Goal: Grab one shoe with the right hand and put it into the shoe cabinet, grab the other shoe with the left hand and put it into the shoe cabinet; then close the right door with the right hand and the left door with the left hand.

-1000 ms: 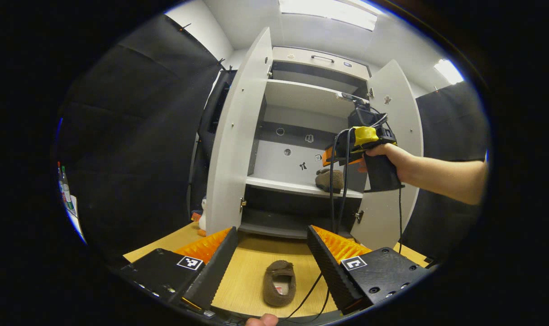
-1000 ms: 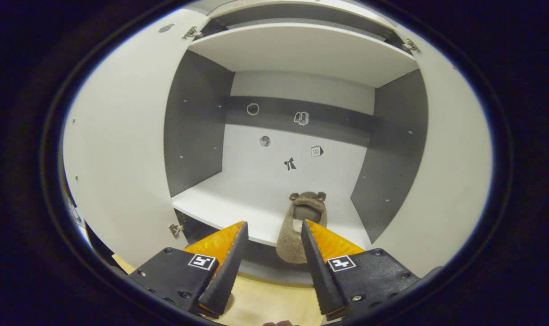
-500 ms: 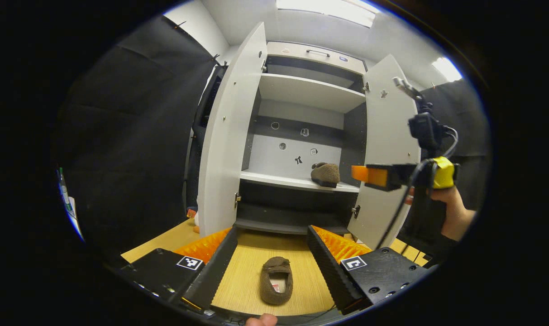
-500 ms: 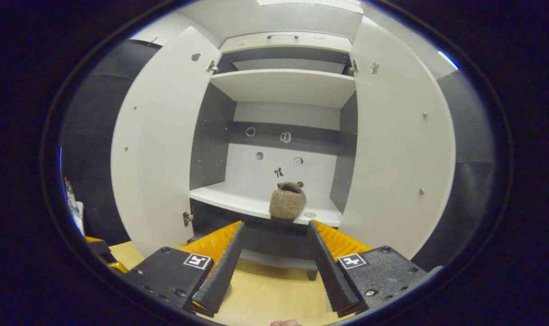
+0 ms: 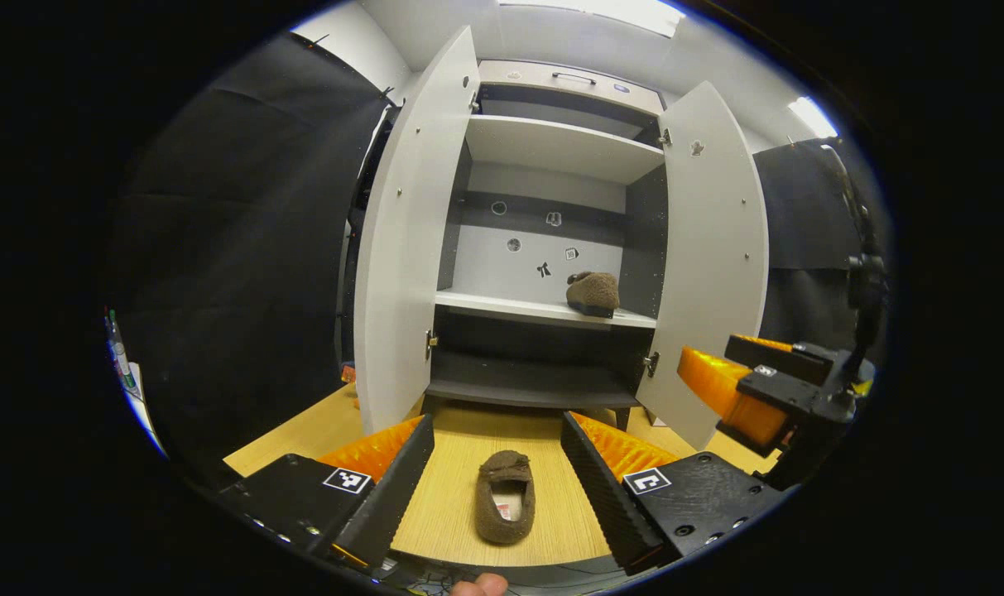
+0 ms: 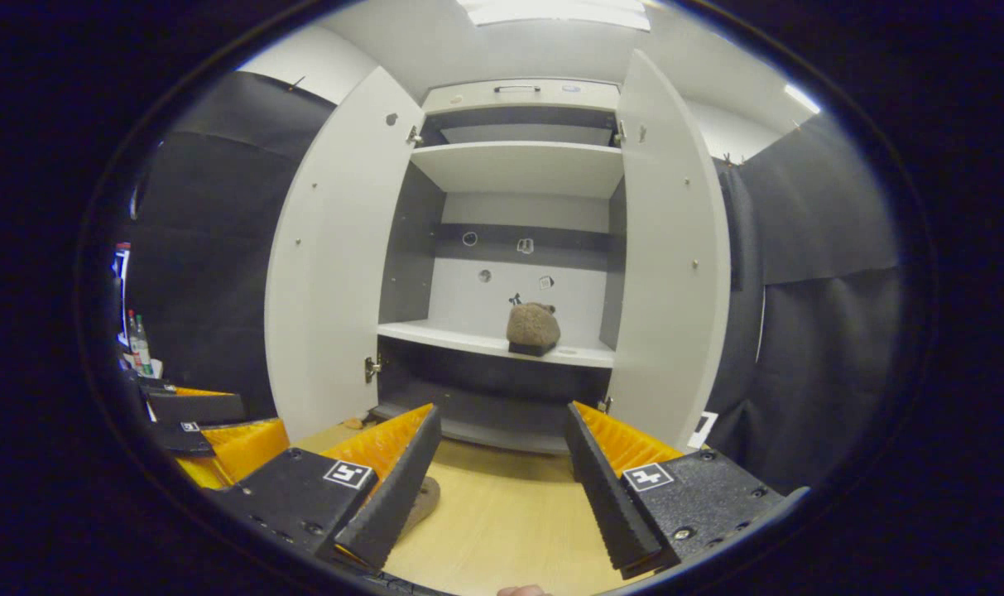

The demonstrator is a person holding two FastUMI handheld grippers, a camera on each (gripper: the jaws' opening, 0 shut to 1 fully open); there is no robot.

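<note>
A brown fuzzy slipper [image 5: 506,507] lies on the wooden floor, toe toward the cabinet, between the fingers of my open left gripper [image 5: 495,476], untouched. A second brown slipper [image 5: 593,292] [image 6: 533,328] rests on the white middle shelf [image 5: 502,306] of the shoe cabinet, right of centre. Both white doors stand wide open, the left door [image 5: 402,240] and the right door [image 5: 708,248]. My right gripper [image 6: 502,472] is open and empty, well back from the cabinet; it shows at the right edge of the left gripper view [image 5: 737,389]. Part of the floor slipper [image 6: 423,499] peeks beside its left finger.
The floor [image 6: 502,521] before the cabinet is light wood. Black cloth walls flank the cabinet on both sides. Bottles [image 6: 137,339] stand at the far left. A dark lower compartment [image 5: 535,364] sits under the middle shelf, and an upper shelf [image 5: 551,145] above.
My right gripper has let go of the slipper on the shelf and drawn back from the cabinet, down and to the right. My left gripper has barely moved.
</note>
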